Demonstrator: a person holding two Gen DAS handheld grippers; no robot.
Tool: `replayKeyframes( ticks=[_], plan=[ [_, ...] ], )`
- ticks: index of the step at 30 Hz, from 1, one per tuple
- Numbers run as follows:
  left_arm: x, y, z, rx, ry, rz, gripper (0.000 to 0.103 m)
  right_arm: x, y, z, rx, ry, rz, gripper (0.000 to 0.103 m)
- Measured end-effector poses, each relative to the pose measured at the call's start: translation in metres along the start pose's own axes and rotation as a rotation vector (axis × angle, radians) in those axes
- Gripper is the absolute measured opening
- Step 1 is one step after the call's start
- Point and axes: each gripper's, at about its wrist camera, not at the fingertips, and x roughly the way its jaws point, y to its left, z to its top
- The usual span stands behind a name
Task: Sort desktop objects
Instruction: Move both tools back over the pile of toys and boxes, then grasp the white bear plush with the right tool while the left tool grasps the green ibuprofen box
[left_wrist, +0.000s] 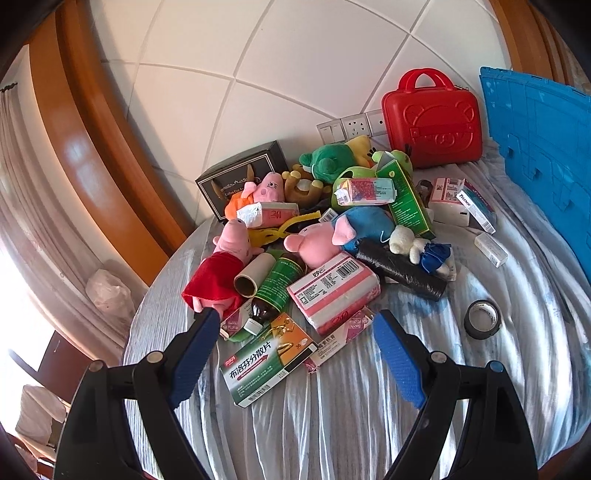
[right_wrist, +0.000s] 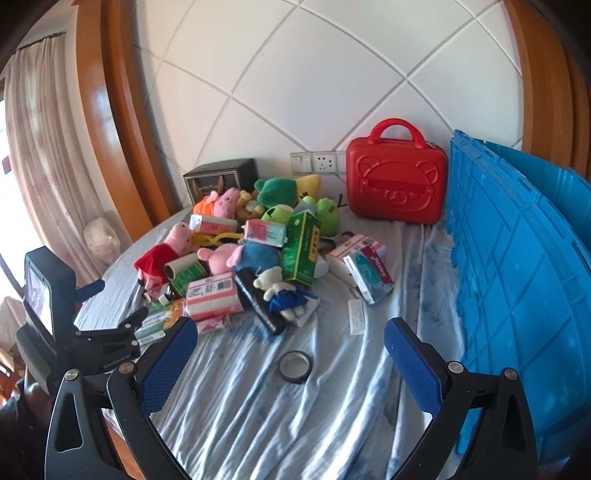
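Observation:
A heap of plush toys, medicine boxes and bottles lies on a table under a pale striped cloth (left_wrist: 332, 424). My left gripper (left_wrist: 295, 325) stands open just short of the heap's near edge, over a green-and-white medicine box (left_wrist: 266, 363) and a pink box (left_wrist: 332, 291); a brown bottle (left_wrist: 275, 291) lies by its left finger. My right gripper (right_wrist: 290, 332) hangs open farther back, with a roll of black tape (right_wrist: 294, 365) on the cloth (right_wrist: 277, 424) between its fingers and the heap (right_wrist: 251, 251) beyond. Neither gripper holds anything. The left gripper's body (right_wrist: 55, 314) shows at the right wrist view's left edge.
A red carry case (left_wrist: 432, 122) stands against the tiled wall behind the heap. A blue plastic crate (right_wrist: 517, 277) fills the right side. A black box (left_wrist: 240, 177) sits back left. Loose small boxes (left_wrist: 461, 203) lie right of the heap. The table edge curves along the left.

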Motion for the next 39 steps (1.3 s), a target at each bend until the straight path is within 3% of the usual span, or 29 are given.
replayKeyframes(
  ticks=[12, 20, 26, 32, 36, 39],
  plan=[
    [0.035, 0.048, -0.009, -0.01, 0.021, -0.037, 0.085, 0.041, 0.046, 0.013, -0.001, 0.049, -0.021, 0.103],
    [0.066, 0.079, -0.056, 0.073, 0.032, -0.076, 0.085, 0.079, 0.08, 0.008, -0.022, 0.096, -0.057, 0.103],
    [0.086, 0.089, -0.081, 0.075, 0.098, -0.108, 0.085, 0.111, 0.081, 0.002, -0.056, 0.154, -0.042, 0.103],
    [0.104, 0.085, -0.07, 0.093, 0.107, -0.128, 0.085, 0.162, 0.077, 0.005, -0.14, 0.213, 0.039, 0.103],
    [0.109, 0.069, -0.048, 0.12, 0.058, -0.151, 0.085, 0.212, 0.067, 0.007, -0.141, 0.267, 0.071, 0.101],
    [0.112, 0.062, -0.038, 0.125, 0.026, -0.174, 0.085, 0.254, 0.053, 0.01, -0.128, 0.321, 0.052, 0.087]
  ],
)
